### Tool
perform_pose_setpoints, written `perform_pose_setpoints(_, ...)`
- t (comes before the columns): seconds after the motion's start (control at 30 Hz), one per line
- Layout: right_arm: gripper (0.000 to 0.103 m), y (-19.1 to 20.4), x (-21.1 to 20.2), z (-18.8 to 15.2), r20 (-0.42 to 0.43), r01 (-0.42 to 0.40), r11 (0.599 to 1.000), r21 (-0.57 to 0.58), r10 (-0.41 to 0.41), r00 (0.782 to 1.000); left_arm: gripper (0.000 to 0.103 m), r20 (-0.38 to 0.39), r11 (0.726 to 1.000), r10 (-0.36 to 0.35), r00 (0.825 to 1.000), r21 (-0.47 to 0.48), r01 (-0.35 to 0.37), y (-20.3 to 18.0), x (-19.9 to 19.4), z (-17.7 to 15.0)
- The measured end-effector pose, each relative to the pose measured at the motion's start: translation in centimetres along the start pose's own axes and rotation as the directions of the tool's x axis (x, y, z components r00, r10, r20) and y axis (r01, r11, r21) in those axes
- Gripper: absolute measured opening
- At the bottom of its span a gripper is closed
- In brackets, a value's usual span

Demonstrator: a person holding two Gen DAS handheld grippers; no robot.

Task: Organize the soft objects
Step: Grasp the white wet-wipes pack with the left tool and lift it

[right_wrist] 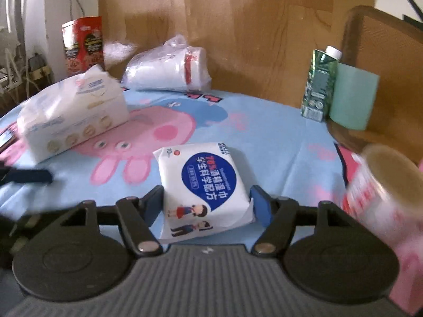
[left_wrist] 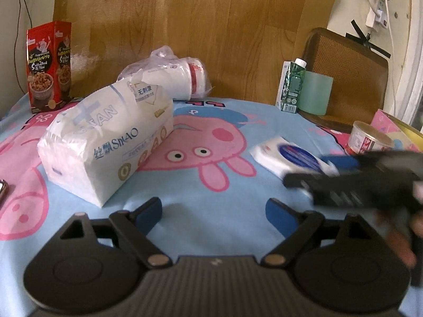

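Note:
A white wet-wipes pack (right_wrist: pixel 203 187) with a blue label lies flat on the cartoon-pig tablecloth (right_wrist: pixel 277 145). My right gripper (right_wrist: pixel 208 204) straddles it. Its blue pads (right_wrist: pixel 260 207) stand close at either side, and I see no squeeze on the pack. In the left wrist view that gripper (left_wrist: pixel 343 179) is a blurred dark shape over the wipes pack (left_wrist: pixel 283 153). My left gripper (left_wrist: pixel 214 211) is open over bare cloth with nothing between its fingers. A large soft tissue pack (left_wrist: pixel 105 142) lies just ahead and left of it. A plastic bag of paper cups (left_wrist: pixel 179 76) lies behind.
A red snack box (left_wrist: pixel 49 66) stands at the back left. A green carton (left_wrist: pixel 292 84) and a mint-green roll (left_wrist: pixel 316 92) stand at the back right by a wooden chair (left_wrist: pixel 351 60). A paper cup (right_wrist: pixel 380 187) lies blurred close to my right gripper's right side.

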State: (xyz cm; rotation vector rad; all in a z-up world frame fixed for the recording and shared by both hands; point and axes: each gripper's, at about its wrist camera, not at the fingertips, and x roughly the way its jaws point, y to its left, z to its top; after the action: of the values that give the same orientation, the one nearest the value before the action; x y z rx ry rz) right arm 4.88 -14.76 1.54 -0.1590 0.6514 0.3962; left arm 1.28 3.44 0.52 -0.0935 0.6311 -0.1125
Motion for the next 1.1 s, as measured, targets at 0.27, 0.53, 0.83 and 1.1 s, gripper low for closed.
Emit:
perform_pose_setpoints(0.27, 0.072, 1.2, -8.6, -7.1, 0.042, -0.006, 0.999, -0.036, 0.008, 0.999, 0.092, -0.015, 0.999, 0.019, 1.0, 0.039, -0.018, -0.6, 0.3, 0.1)
perform_pose_setpoints(0.53, 0.079, -0.4, -12.7, -11.2, 0.115, 0.102, 0.972, 0.211, -0.128, 0.985, 0.095, -0.037, 0.993, 0.059, 0.998, 0.103, -0.055, -1.4, 0.8, 0.2)
perform_pose_setpoints(0.83, 0.088, 0.5, -13.1, -12.5, 0.141, 0.113, 0.982, 0.149, -0.134, 0.981, 0.072, -0.157, 0.968, -0.244, 0.957, 0.019, 0.25, -4.1, -2.5, 0.4)
perform_pose_setpoints(1.1, 0.076, 0.9, -13.4, -12.8, 0.161, 0.096, 0.99, 0.1, -0.111, 0.981, 0.054, -0.267, 0.894, -0.382, 0.885, 0.136, 0.427, -11.6, -2.7, -1.4)
